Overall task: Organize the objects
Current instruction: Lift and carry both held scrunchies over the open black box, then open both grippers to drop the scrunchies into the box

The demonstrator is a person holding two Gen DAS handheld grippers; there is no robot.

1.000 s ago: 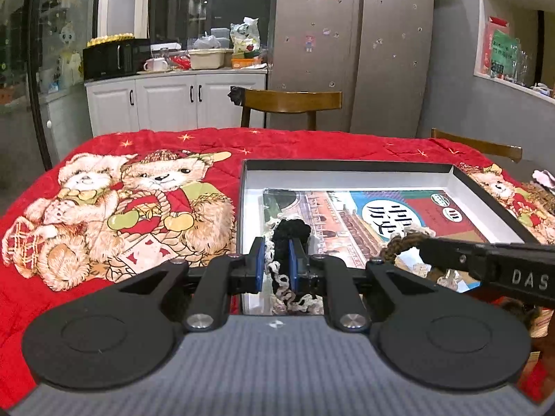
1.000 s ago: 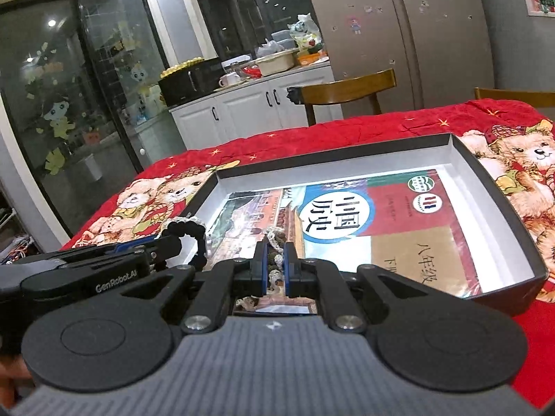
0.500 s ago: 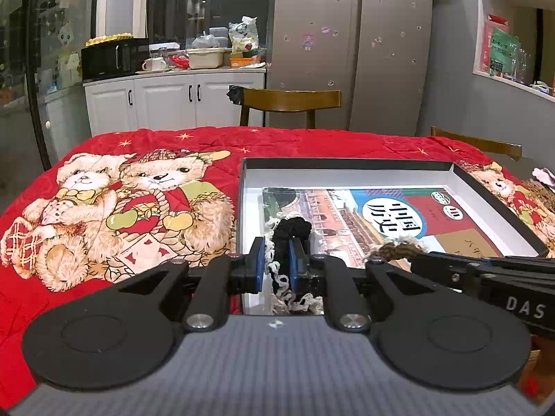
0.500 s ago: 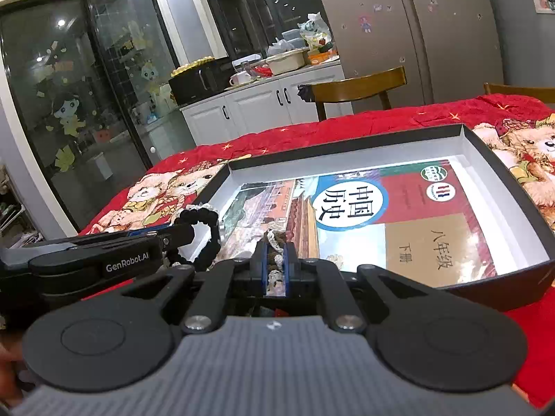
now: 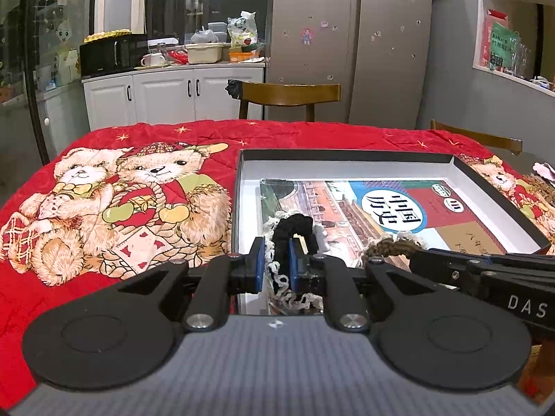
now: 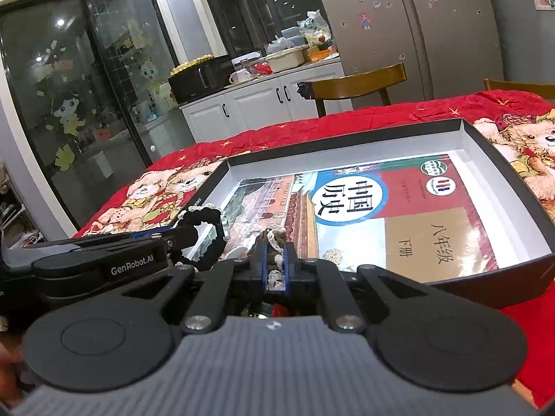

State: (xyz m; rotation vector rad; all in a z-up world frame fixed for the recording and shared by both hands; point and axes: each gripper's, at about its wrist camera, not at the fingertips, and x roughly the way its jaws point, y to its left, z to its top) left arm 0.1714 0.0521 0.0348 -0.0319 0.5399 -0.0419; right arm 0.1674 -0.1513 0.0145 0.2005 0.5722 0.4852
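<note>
My left gripper (image 5: 276,260) is shut on a black scrunchie with white lace trim (image 5: 295,223), held over the near left corner of a shallow black box (image 5: 347,155). It also shows in the right wrist view (image 6: 204,223). My right gripper (image 6: 275,265) is shut on a brown scrunchie with cream lace (image 6: 274,237), seen too in the left wrist view (image 5: 392,246), just above the box's near edge. A history textbook (image 6: 374,215) lies flat inside the box.
The box sits on a red quilt with teddy bears (image 5: 131,201). Wooden chairs (image 5: 288,95) stand at the far side. White cabinets (image 5: 166,93) and a fridge (image 5: 347,41) are behind. More items lie at the right edge (image 5: 543,170).
Both grippers have kept their hold on the scrunchies. The right gripper has sunk lower toward the box's near edge; the left has barely moved.
</note>
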